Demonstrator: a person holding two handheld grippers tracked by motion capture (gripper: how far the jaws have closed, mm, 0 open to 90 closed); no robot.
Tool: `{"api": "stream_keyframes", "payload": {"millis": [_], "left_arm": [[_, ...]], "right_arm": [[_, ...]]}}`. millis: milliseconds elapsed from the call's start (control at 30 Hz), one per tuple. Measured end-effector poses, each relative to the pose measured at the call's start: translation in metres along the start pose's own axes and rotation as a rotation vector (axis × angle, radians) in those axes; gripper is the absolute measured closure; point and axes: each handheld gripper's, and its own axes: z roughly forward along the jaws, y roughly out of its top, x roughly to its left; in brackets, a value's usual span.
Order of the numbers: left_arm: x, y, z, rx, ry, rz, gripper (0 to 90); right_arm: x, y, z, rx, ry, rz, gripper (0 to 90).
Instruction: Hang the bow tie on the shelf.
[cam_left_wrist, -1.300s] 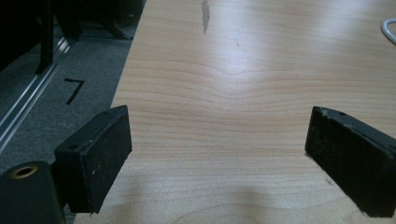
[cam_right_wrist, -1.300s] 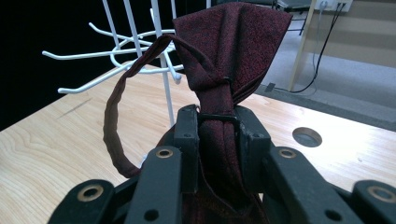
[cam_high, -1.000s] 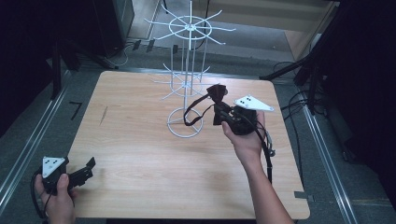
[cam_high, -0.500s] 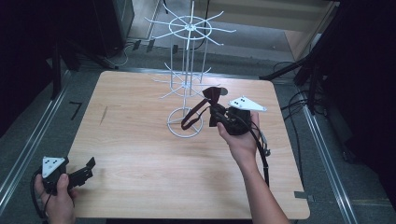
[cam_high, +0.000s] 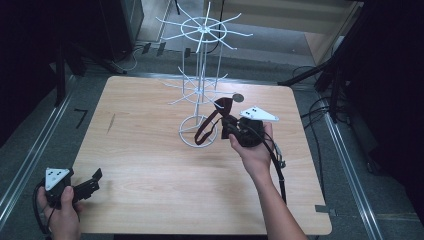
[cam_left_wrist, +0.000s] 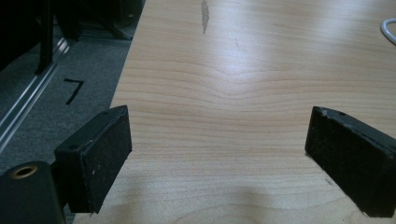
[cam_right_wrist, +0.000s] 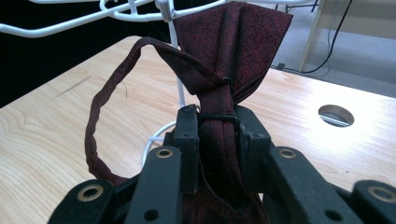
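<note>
Since a second ago the right claw (cam_high: 231, 126) has come left and down a little with the dark red bow tie (cam_high: 223, 106), closer to the white wire rack (cam_high: 200, 90); the left claw (cam_high: 93, 180) has not shifted.

Writing: a black mark like the numeral 7 (cam_left_wrist: 73, 89) on the grey floor (cam_left_wrist: 79, 70) just off the table's left edge. No brand or label readable.

Left: left hand (cam_high: 57, 210) at the table's near left corner, claw released, jaws wide apart over bare wood in the left gripper view, nothing between them.

Centre: rack stands on its ring base (cam_high: 198, 131) toward the far middle of the table (cam_high: 150, 165), wire arms spreading at two levels.

Right: right hand (cam_high: 255, 150) holds its claw clenched on the bow tie at the knot (cam_right_wrist: 215, 100). Bow fans upward against the rack's wires; strap loop (cam_right_wrist: 100, 121) hangs left, above the ring base.

Surface: pale wood grain, a small dark scuff (cam_high: 110, 123) left of centre, round hole (cam_right_wrist: 335, 115) beyond the tie. Room dark, cables (cam_high: 320, 107) on the floor at right.
</note>
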Motion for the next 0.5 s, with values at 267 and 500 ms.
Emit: {"api": "stream_keyframes", "payload": {"millis": [267, 500], "left_arm": [[0.000, 0.000, 0.000, -0.004, -0.001, -0.004, 7.9], [0.000, 0.000, 0.000, -0.006, -0.003, -0.005, 7.9]], "right_arm": [[0.002, -0.005, 0.006, 0.011, 0.000, -0.001, 74.4], [-0.001, -0.003, -0.006, -0.019, -0.012, -0.008, 74.4]]}}
